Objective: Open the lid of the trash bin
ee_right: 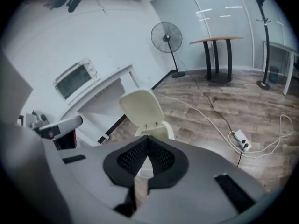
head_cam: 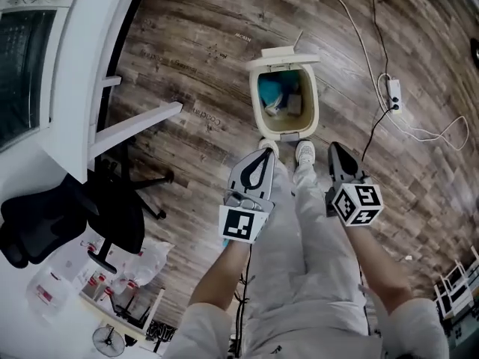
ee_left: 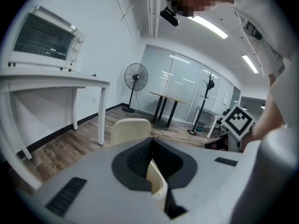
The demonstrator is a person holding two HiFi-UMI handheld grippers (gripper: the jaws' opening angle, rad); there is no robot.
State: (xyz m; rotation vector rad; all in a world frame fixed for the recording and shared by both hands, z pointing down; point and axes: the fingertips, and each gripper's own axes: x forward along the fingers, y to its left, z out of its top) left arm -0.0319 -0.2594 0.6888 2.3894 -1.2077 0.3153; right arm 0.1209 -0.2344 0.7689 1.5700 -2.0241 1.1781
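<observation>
Hovering left gripper (head_cam: 262, 155): we hold it over our left leg, jaws pressed together on nothing, aimed at the bin.
Trash bin (head_cam: 313, 105): on the wood floor just beyond our shoes, with rubbish visible inside.
Lid (head_cam: 283, 57): tipped upright at the far rim, so the bin is fully open.
Shoes (head_cam: 304, 152): toes at the bin's base; we cannot tell whether either presses a pedal.
Right gripper (head_cam: 337, 154): clenched and empty too, over our right leg.
Cable (head_cam: 374, 51): loose across the floor at right.
Risk: if a foot pedal props the lid, easing off would drop it shut. A sidestep could snag the cable.
</observation>
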